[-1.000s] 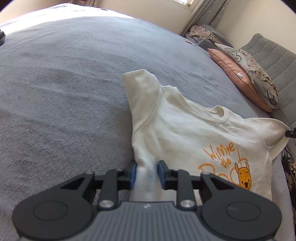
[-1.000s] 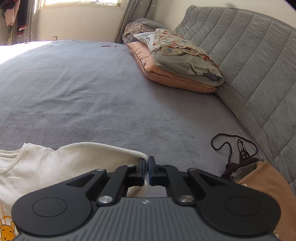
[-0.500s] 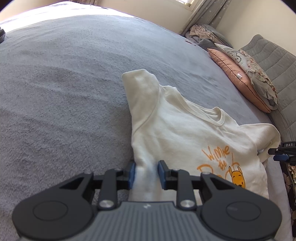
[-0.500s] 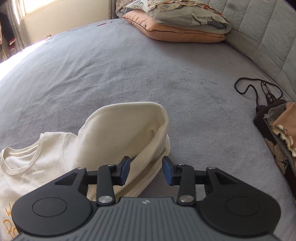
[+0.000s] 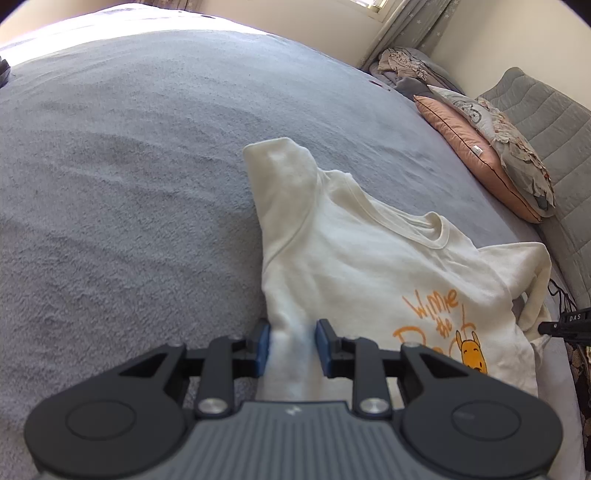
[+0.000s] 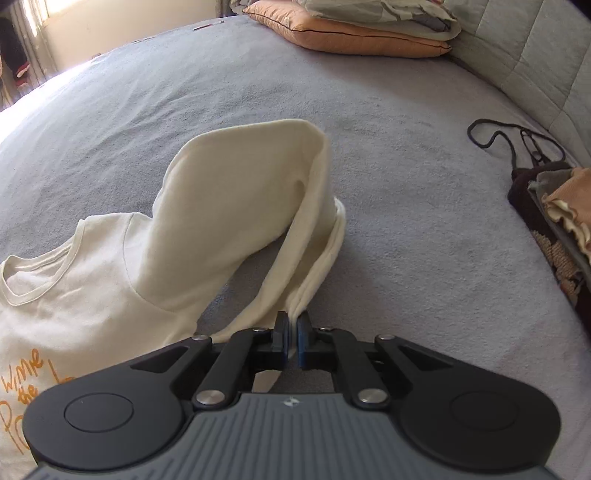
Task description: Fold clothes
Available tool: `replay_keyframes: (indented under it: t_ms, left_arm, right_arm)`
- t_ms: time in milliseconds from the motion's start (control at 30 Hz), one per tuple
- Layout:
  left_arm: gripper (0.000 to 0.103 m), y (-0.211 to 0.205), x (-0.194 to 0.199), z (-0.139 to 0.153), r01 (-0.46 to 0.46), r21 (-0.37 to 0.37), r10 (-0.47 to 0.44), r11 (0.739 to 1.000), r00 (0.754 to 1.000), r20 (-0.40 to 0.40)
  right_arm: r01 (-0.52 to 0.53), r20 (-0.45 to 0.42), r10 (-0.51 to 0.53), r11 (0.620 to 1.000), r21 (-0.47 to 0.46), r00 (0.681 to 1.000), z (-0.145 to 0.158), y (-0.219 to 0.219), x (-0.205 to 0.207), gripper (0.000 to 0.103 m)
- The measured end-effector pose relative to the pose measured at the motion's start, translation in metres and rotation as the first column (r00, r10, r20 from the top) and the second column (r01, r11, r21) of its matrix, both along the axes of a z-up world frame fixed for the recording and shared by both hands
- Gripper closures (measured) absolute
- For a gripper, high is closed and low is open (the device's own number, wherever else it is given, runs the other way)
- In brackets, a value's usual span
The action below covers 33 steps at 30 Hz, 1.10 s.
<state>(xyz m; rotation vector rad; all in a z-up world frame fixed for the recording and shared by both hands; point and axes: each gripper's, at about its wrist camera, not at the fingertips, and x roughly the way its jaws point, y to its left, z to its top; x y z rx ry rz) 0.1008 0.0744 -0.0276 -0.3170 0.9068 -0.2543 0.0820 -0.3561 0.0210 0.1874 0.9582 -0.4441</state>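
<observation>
A cream T-shirt (image 5: 369,266) with an orange bear print lies face up on the grey bed cover (image 5: 129,166). My left gripper (image 5: 293,345) is shut on a bunched ridge of the shirt's side near its lower edge. In the right wrist view the shirt's body (image 6: 92,280) lies at the left, and its sleeve (image 6: 240,192) arches up off the bed. My right gripper (image 6: 291,339) is shut on the sleeve's hem, with thin cloth pinched between the blue pads. The tip of the right gripper (image 5: 565,325) also shows at the right edge of the left wrist view.
Stacked pillows (image 6: 351,33) lie at the far end against a grey quilted headboard (image 6: 535,48). A pile of dark and tan clothes (image 6: 554,221) with a black cord (image 6: 509,136) sits at the right. More pillows (image 5: 480,147) show in the left wrist view.
My right gripper let go, came down with its jaws apart over the sleeve's edge, and shut on the hem. The sleeve now stands folded up. The left gripper has kept still.
</observation>
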Motion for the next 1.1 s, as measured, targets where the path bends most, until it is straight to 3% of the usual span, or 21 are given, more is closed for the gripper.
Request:
replay_keyframes:
  t_ms: [167,333,500,667,800,1033,1100]
  left_arm:
    - [0.076,-0.002,0.001,-0.001,-0.003,-0.003,0.003,1.000,1.000,-0.003]
    - [0.076,-0.001,0.002,-0.001,0.000,0.001,0.000,1.000,1.000,-0.001]
    - [0.076,0.002,0.003,-0.001,-0.004,-0.011,0.004,1.000,1.000,-0.006]
    - [0.076,0.005,0.005,-0.002,-0.014,-0.030,0.014,0.999,1.000,-0.008]
    - [0.076,0.004,0.004,-0.002,-0.014,-0.024,0.014,1.000,1.000,-0.002]
    - [0.076,0.006,0.004,0.002,-0.011,-0.019,0.012,1.000,0.999,0.053]
    - [0.070,0.006,0.004,0.002,-0.008,-0.008,0.008,1.000,0.997,0.071]
  right_arm:
    - [0.005,-0.034,-0.014,0.966,-0.259,0.999,0.024,-0.018,-0.003,0.099]
    - [0.052,-0.068,-0.081,0.936,-0.347,0.994,0.030,-0.050,-0.004,0.098]
    - [0.118,-0.066,-0.142,0.952,-0.283,0.988,0.026,-0.077,-0.019,0.091]
    - [0.093,-0.063,-0.112,0.964,-0.251,0.992,0.017,-0.074,-0.017,0.081]
    - [0.044,-0.029,-0.052,0.970,-0.239,0.998,0.021,-0.055,-0.012,0.072]
    - [-0.052,0.047,0.064,0.976,-0.213,0.997,0.042,-0.011,0.000,0.069]
    - [-0.076,0.072,0.091,0.979,-0.188,0.993,0.047,0.001,0.000,0.068]
